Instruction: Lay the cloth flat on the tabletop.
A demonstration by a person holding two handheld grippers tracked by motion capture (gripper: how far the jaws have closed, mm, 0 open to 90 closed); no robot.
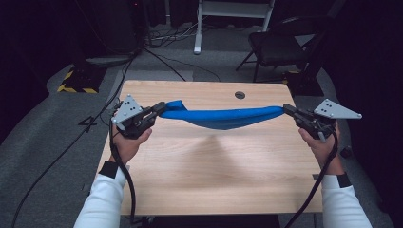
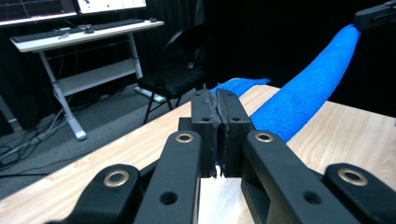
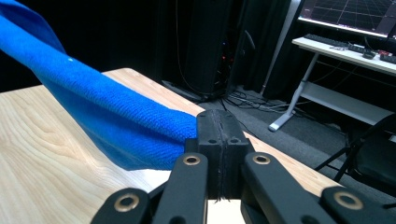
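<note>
1. Above the table [image 1: 209, 185], a blue towel [image 1: 221, 117] hangs stretched between the two grippers, sagging in the middle and clear of the wood.
2. Left gripper [image 1: 159, 109]: jaws clenched on the towel's left end; in the left gripper view the cloth [image 2: 299, 100] runs off to the far gripper.
3. Right gripper [image 1: 288, 109]: jaws pressed together on the right end, the cloth [image 3: 116, 126] bunched beside them.
4. A chair [image 1: 278, 45] stands beyond the table.
</note>
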